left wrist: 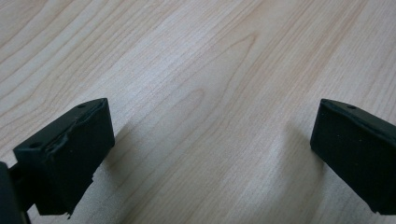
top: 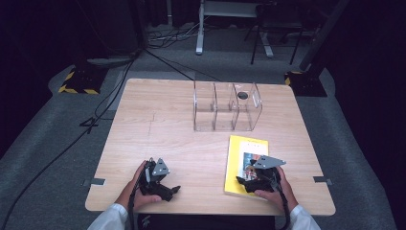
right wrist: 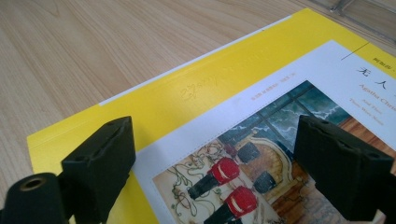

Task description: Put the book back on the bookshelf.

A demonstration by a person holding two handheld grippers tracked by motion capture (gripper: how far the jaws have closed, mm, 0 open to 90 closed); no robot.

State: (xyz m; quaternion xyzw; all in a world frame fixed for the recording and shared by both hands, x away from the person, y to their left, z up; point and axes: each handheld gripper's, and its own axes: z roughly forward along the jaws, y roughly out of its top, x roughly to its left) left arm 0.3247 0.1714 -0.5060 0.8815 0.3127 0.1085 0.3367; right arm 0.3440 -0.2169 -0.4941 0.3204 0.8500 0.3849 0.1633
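A yellow book (top: 242,155) with a picture on its cover lies flat on the wooden table (top: 167,129), near the front right. My right gripper (top: 246,183) hovers over the book's near end, jaws apart, nothing pinched between them. In the right gripper view the book (right wrist: 196,98) spreads under the open right gripper (right wrist: 215,154), whose black fingers (right wrist: 100,158) stand over the cover. My left gripper (top: 170,190) sits near the table's front left, open over bare wood; the left gripper view shows that gripper (left wrist: 210,144) with wide jaws and nothing between them.
A clear plastic organizer (top: 225,106) with three upright compartments stands at the table's back middle, its edge (right wrist: 355,11) just beyond the book. The floor around holds cables, stands and yellow-black bases (top: 76,81). Bare wood lies between the two grippers.
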